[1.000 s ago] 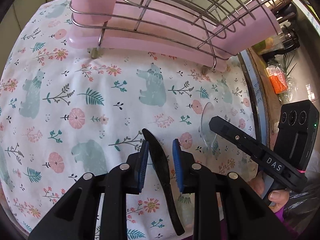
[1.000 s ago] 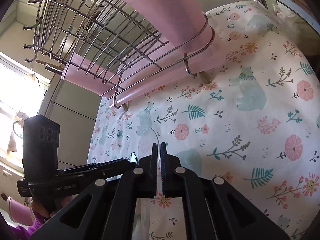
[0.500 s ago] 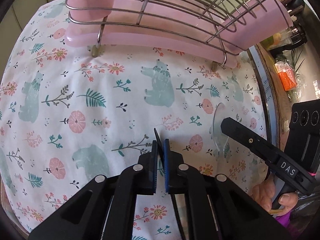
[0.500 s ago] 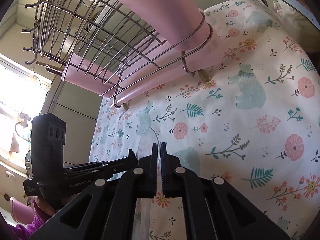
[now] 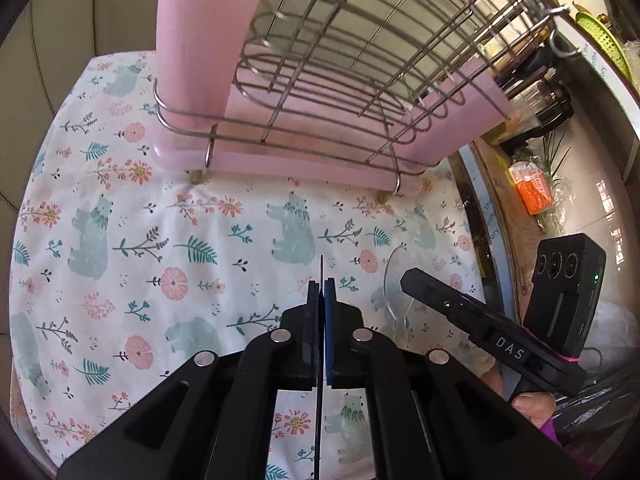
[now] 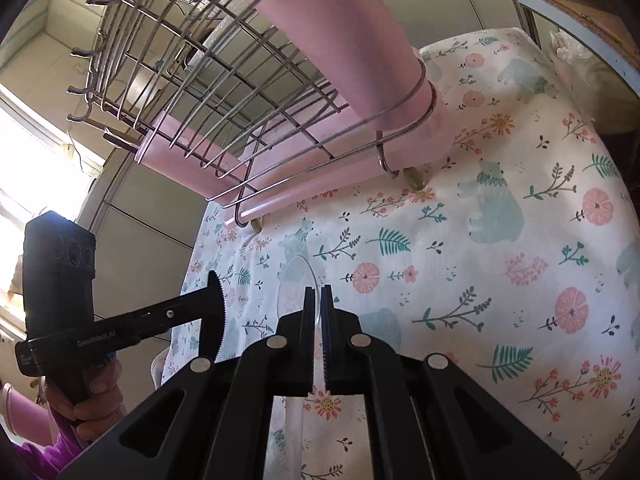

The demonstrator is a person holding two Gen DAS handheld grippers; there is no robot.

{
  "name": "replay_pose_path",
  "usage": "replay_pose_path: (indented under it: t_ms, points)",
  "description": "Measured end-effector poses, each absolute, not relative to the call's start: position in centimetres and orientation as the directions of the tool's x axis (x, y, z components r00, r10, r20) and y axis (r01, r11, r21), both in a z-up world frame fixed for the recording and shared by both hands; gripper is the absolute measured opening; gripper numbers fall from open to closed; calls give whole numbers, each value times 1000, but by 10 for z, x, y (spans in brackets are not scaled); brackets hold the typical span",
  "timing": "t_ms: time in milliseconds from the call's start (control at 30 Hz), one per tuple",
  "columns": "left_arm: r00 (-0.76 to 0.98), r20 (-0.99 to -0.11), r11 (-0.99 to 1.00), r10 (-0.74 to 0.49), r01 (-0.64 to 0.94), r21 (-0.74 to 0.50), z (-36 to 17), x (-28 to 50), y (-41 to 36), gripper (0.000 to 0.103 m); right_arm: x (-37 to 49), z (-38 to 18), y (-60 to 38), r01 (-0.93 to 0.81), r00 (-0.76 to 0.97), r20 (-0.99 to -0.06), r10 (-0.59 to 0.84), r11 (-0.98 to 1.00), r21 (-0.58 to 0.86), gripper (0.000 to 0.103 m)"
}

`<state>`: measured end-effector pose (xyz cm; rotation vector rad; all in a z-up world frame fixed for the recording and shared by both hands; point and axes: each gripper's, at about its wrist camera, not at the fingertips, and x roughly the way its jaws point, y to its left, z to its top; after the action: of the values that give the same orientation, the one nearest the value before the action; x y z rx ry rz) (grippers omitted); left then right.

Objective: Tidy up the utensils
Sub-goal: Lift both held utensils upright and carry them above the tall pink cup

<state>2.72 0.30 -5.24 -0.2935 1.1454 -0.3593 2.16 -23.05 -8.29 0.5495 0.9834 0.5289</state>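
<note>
Utensils lifted, rack unfilled

Left hand-held gripper (image 5: 321, 292) clamps a black knife (image 6: 218, 312); right hand-held gripper (image 6: 317, 300) pinches a clear spoon (image 6: 298, 280); wire rack (image 5: 340, 80) ahead awaits.

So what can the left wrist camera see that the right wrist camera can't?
Only the left wrist view shows the orange packet and green basket off to the side, and the black knife edge-on, a thin line in the left tongs.

Only the right wrist view shows the bright window, a purple sleeve, and the knife's toothed edge from the side.

Both show the flowery bear tablecloth, the pink dish rack, and the clear plastic spoon shut in the right tongs.
</note>
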Motion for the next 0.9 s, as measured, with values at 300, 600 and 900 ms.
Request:
replay_pose_path:
  t_ms: [300,600,900]
  points:
    - [552,-722,904,-416,167,-393,4,14,27,1,14,-40,-247,-212,582,-559,592,773,598,3]
    - [715,-593,918,-370,184,-351,47,5,29,1,6,18,-259,-279,723,-447,527,815,508,3]
    - [848,-421,920,-321,173,-352,91,-1,47,1,5,79,-272,-298,853,-291,434,861,412,3]
